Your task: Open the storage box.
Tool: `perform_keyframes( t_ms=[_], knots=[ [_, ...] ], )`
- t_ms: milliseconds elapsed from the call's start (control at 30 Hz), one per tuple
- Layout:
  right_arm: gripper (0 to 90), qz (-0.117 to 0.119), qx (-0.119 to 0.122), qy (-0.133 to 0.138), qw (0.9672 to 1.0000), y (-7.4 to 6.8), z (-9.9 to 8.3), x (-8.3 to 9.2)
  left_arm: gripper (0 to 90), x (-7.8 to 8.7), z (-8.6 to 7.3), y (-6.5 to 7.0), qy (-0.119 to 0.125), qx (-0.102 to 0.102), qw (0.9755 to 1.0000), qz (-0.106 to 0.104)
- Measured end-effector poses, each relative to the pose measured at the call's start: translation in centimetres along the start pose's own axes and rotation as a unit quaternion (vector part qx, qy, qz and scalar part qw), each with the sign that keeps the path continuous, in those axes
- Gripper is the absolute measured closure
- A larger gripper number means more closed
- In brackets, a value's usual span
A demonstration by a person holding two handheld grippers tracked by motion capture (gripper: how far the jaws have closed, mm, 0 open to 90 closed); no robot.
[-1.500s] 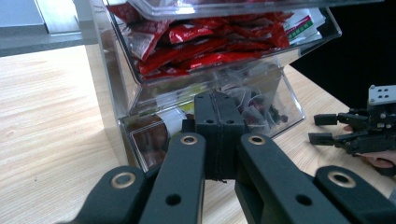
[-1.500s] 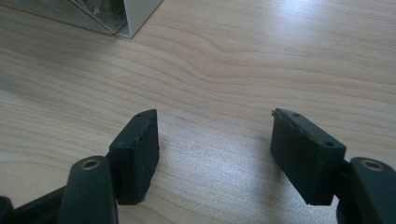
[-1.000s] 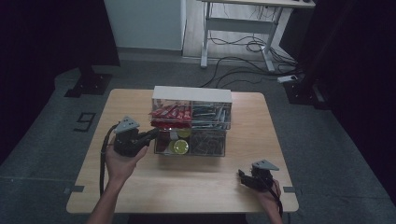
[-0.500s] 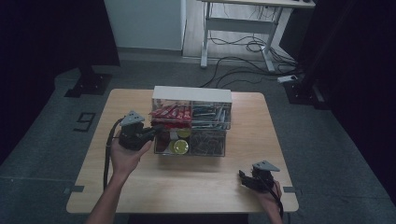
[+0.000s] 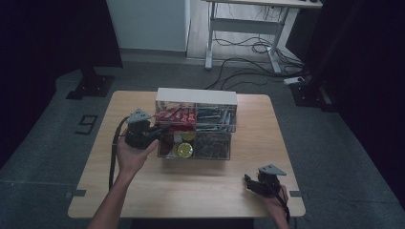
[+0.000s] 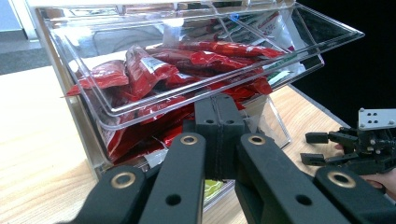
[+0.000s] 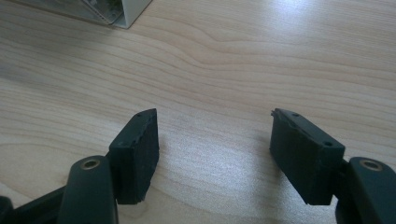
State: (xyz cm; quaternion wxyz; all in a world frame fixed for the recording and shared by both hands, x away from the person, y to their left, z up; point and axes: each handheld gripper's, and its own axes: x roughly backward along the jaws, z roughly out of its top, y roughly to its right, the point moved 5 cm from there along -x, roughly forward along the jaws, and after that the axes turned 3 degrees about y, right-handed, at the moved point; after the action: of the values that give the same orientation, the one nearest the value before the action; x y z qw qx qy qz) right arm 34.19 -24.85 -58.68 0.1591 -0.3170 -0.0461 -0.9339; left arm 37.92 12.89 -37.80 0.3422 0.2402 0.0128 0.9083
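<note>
Bin: we judge the clear hard-plastic tilt bin (image 6: 116,100) of red foil packets (image 6: 187,58), just ahead of the left gripper (image 6: 219,126), light, slick; take its front lip.
Left gripper: clenched, empty.
Right gripper (image 7: 212,140): released, over bare wooden counter (image 7: 233,56).

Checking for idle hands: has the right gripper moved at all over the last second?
No. In the high view the right gripper sits at the same spot near the table's front right corner, jaws open over bare wood.

I can read just one sign: a dark figure "9" marked on the grey floor (image 5: 87,125) left of the light wooden table (image 5: 200,191). The print on the red foil packets (image 6: 187,60) in the clear plastic bin (image 6: 93,121) is too blurred for me to read.
</note>
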Motion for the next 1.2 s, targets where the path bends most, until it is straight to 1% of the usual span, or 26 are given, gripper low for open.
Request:
perform_keyframes(
  t_ms=[200,467,800,1033,1200],
  knots=[
    [33.0,0.000,0.000,0.000,1.0000,0.0,0.0,0.0,90.0,-0.1,0.2,0.2,-0.002,-0.002,1.0000,-0.002],
    [33.0,-0.001,0.002,0.000,1.0000,0.0,0.0,0.0,90.0,0.1,0.7,0.2,0.003,0.000,1.0000,-0.007],
    [33.3,-0.002,0.000,0.000,1.0000,0.0,-0.1,0.1,90.0,0.4,1.4,-0.2,0.006,-0.001,1.0000,0.003],
    [33.3,-0.002,0.001,0.000,1.0000,0.0,-0.1,0.1,90.0,0.6,2.1,-0.9,0.015,0.010,0.9998,0.003],
    [33.4,-0.002,0.000,0.000,1.0000,0.0,-0.1,0.1,90.0,0.2,2.3,-1.2,0.013,0.014,0.9998,0.003]
  ],
)
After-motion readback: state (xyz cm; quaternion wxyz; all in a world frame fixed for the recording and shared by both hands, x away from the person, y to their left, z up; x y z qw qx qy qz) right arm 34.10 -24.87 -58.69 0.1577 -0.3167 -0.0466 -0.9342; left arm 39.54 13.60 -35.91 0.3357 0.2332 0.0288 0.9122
